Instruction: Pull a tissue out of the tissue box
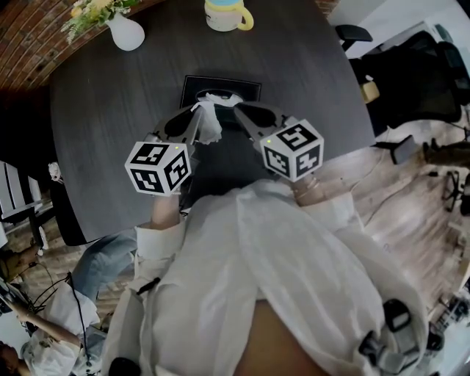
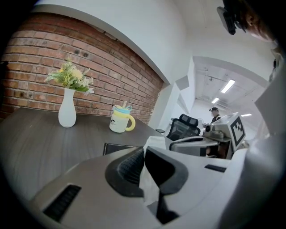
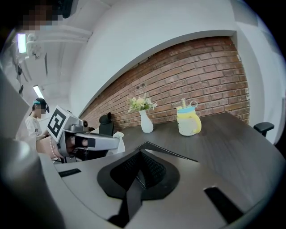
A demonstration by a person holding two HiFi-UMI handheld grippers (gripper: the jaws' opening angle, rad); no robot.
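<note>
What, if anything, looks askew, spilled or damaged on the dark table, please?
Nothing stands out. The white vase of flowers and yellow-handled mug stand upright, and the crumpled white tissue above the black tissue box is simply pinched in the left gripper.

Left claw clamped, right claw closed

No words, brands or numbers to read here. The only signs are black-and-white square code patterns on the left marker cube, left of centre in the head view, and the right marker cube, just right of centre.
</note>
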